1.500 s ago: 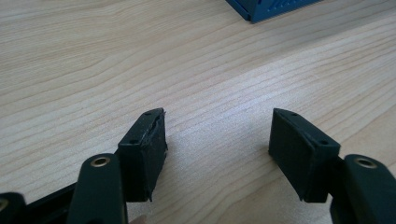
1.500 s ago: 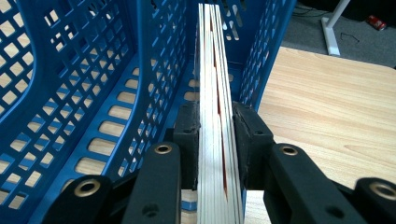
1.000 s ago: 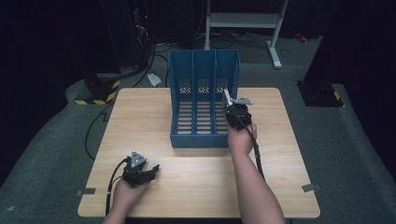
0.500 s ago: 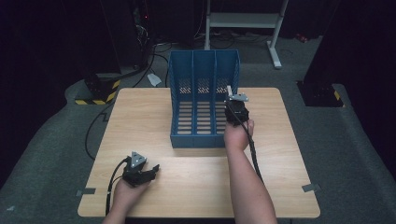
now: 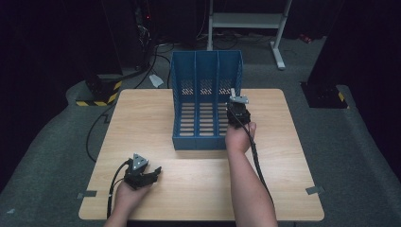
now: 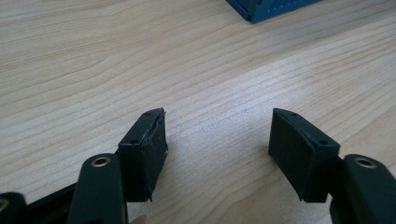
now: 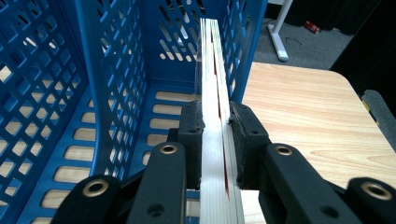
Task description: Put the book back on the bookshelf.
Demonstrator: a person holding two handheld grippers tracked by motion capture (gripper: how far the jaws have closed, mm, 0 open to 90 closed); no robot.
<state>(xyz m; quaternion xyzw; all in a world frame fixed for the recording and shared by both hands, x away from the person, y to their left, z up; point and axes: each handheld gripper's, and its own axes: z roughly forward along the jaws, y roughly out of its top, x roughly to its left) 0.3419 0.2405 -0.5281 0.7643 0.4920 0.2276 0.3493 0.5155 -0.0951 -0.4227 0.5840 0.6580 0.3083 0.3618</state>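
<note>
Gripping thin book [image 7: 215, 116] edge-on, right fingers [image 7: 215, 135] over rack's [image 7: 112, 84] rightmost slot; left fingers [image 6: 217, 154] released.

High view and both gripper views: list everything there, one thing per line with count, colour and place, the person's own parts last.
file rack: one, blue, three slots, far middle of the table.
thin book: one, pale page edges with a red streak, held on edge in the rack's rightmost slot.
table: one, light wood, centre of the high view.
metal stand: one, white, on the floor behind the table.
striped block: one, yellow and black, on the floor at far left.
tape pieces: two, grey, on the floor by the near table corners.
right tool: black, shut on the thin book.
left tool: black, open over bare wood at near left.
</note>
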